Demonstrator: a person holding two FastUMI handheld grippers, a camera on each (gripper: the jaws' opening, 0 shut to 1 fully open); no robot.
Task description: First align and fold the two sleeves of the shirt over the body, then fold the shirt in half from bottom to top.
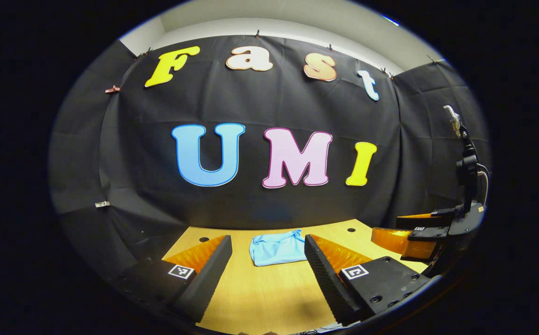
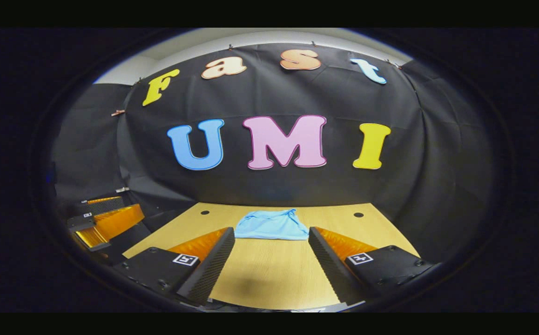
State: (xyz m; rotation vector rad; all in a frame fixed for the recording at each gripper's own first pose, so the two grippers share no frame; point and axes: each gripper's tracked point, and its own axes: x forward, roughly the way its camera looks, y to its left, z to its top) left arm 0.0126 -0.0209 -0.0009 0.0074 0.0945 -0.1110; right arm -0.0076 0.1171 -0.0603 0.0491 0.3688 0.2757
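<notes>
A: Where is the light-blue fabric shirt (image 1: 275,247) lying?

B: It is sitting folded into a compact bundle on the pale wooden table (image 1: 269,298), toward the far edge near the black cloth wall (image 1: 269,195); in the right gripper view it (image 2: 272,225) is lying centred ahead.

A: And the left gripper (image 1: 268,249)?

B: Its fingers are standing wide apart, holding nothing, well short of the shirt.

A: The right gripper (image 2: 272,239)?

B: It is also gaping wide and empty, hovering over the table, apart from the shirt. In the left gripper view it (image 1: 407,232) is showing at the right edge.
</notes>
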